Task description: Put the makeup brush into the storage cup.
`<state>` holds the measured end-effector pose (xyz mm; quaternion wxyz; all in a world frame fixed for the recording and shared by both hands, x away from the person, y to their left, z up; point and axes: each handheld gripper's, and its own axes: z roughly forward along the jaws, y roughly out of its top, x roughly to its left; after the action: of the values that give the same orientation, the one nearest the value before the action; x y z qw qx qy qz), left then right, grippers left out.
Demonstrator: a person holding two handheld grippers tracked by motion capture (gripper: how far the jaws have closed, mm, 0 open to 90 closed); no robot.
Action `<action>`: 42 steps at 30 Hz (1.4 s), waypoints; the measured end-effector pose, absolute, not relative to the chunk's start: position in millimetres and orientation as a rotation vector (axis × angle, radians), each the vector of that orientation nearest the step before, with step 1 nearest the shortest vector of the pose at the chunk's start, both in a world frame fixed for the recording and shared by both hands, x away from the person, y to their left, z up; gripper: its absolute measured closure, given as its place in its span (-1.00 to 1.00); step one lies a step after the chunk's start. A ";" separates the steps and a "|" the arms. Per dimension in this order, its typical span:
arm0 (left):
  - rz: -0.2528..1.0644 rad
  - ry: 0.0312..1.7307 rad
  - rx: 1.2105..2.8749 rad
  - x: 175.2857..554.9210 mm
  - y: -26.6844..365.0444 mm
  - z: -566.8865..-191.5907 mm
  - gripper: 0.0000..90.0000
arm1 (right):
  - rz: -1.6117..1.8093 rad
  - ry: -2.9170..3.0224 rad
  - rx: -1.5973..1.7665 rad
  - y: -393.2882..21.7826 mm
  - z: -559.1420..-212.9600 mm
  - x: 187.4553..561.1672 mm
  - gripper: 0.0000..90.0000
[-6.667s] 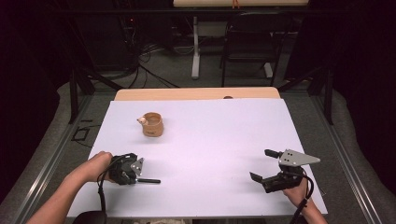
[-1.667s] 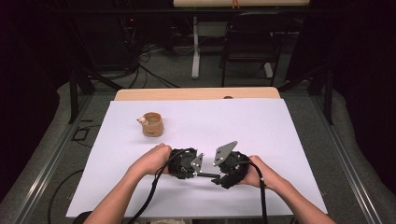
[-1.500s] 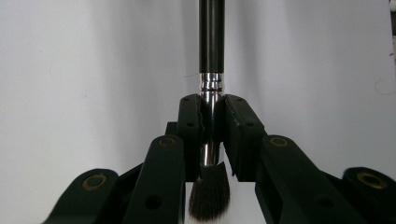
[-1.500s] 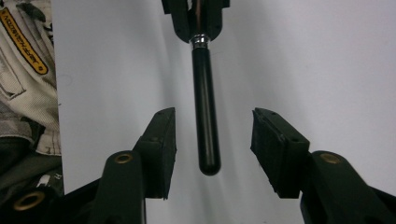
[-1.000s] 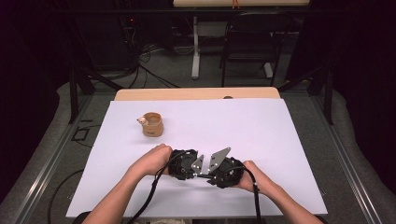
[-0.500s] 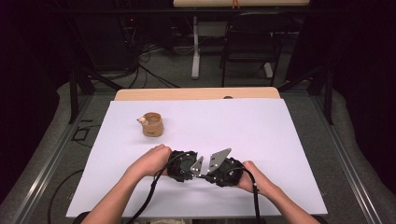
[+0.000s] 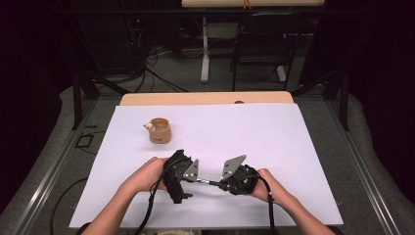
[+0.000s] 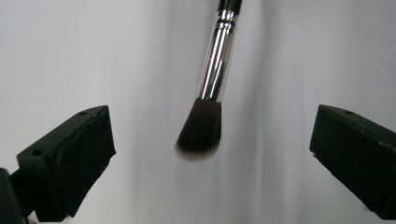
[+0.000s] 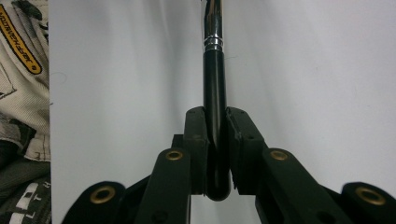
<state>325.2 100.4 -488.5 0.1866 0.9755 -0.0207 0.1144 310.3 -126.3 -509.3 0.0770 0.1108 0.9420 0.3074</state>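
A slim makeup brush with a black handle, a shiny chrome ferrule and a dark, rounded tuft of bristles (image 8: 200,133) hangs just above the white-covered bench (image 7: 274,132), near its front edge, stretched level between the two hands. In the high view the brush (image 7: 209,182) shows as a thin dark line bridging the two tongs. The right tongs (image 9: 215,140) are pressed together on the black handle end, which sits squarely between the two pads with the handle running straight out from them. The left tongs (image 8: 212,154) have just been opening and now stand spread wide, their black pads well apart on either side of the bristle tip, which floats between them without touching either. In the high view the left tongs (image 7: 183,177) and right tongs (image 7: 230,180) face each other closely. Farther back on the bench, toward its left, stands a small round tan wooden cup (image 7: 159,130), well apart from the hands.
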 end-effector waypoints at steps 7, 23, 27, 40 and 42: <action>0.346 0.105 2.593 321.4 120.7 -493.2 -1.00 | 0.926 2.802 0.357 -131.6 -509.0 311.0 0.76; 0.323 0.343 2.472 316.7 137.4 -515.5 -1.00 | 0.995 2.743 0.435 -146.2 -504.5 310.2 0.76; 0.335 0.339 2.469 315.2 134.0 -517.7 -1.00 | 1.041 2.717 0.485 -151.9 -501.4 309.3 0.76; 0.336 0.398 2.447 316.6 132.6 -518.3 -1.00 | 1.151 2.619 0.583 -155.7 -498.8 309.3 0.76; 0.340 0.409 2.442 316.7 132.2 -518.4 -1.00 | 1.177 2.601 0.591 -155.9 -498.1 309.7 0.76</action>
<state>316.7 132.2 -518.4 0.3158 0.9271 0.1552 0.1289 309.7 -155.9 -498.1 0.1127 0.2012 0.8865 0.4012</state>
